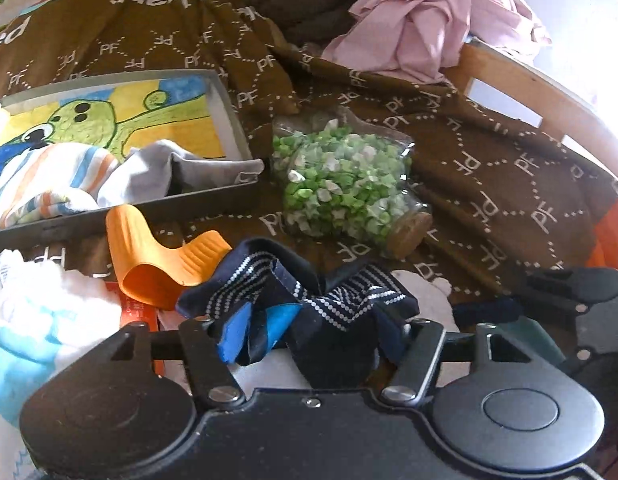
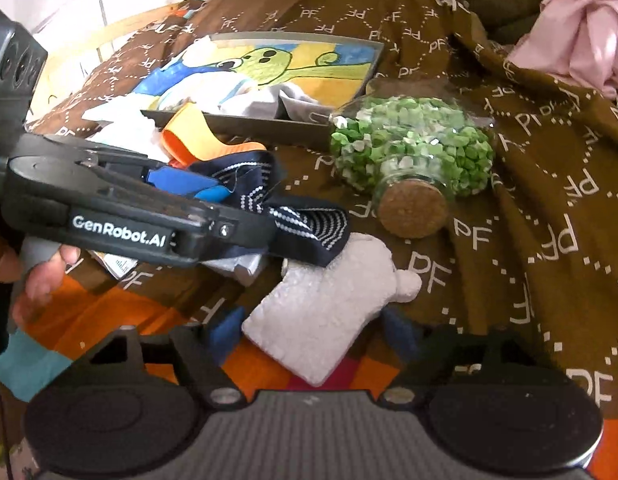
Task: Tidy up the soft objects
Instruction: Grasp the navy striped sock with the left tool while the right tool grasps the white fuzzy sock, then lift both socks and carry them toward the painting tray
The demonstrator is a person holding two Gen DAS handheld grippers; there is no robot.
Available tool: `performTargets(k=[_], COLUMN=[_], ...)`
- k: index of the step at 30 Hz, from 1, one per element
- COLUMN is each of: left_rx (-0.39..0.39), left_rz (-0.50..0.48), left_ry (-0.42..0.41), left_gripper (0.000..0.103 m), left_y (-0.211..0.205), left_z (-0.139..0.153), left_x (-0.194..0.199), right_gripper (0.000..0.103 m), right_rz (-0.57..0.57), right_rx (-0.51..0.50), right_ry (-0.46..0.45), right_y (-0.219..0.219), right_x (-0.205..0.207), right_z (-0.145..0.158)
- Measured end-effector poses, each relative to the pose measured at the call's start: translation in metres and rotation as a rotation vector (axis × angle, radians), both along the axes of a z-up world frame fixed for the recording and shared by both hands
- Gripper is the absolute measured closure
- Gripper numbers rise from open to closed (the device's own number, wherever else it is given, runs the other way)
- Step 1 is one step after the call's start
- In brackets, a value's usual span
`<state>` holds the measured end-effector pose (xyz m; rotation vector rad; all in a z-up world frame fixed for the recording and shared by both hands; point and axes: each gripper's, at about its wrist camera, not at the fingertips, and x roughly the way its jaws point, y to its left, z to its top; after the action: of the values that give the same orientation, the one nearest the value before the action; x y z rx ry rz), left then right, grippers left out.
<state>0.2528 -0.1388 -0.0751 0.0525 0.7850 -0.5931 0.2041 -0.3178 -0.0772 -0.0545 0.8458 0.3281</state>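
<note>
left claw [image 1: 305, 328] gripping navy sock [image 1: 309, 300], sock bunched across both fingers. right claw [image 2: 313, 336] open astride white mitt [image 2: 329, 312], not yet pinching. mitt just below sock, long axis running up-right toward jar [image 2: 413, 156]; right hand nearer.

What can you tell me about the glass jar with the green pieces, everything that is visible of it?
The glass jar is clear, rounded and wide, narrowing to a short neck closed by a round cork stopper. It is filled almost fully with small green and white pieces that look like folded paper. It lies on its side on the brown patterned blanket, cork pointing toward the cameras. It lies just beside the grey tray; whether they touch I cannot tell. No gripper touches it.
</note>
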Motion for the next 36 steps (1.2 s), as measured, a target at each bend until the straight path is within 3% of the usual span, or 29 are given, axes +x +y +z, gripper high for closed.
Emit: performTargets(k=[13,17,36], left_rx=[0.018,0.034,0.152], left_rz=[0.069,0.079,0.177], left_ry=[-0.011,-0.010,-0.084], left_gripper=[0.099,0.101,0.102], left_y=[0.010,0.009,-0.009], left_z=[0.004,0.005,0.024], left_x=[-0.008,-0.017,-0.054], right_gripper=[0.027,0.034,0.034], right_rz=[-0.008,-0.008,-0.040], right_rx=[0.010,0.025,0.064], right_ry=[0.005,0.017,-0.057], right_y=[0.000,-0.002,-0.014], right_x=[-0.001,-0.002,-0.017], right_z=[-0.001,-0.002,0.011])
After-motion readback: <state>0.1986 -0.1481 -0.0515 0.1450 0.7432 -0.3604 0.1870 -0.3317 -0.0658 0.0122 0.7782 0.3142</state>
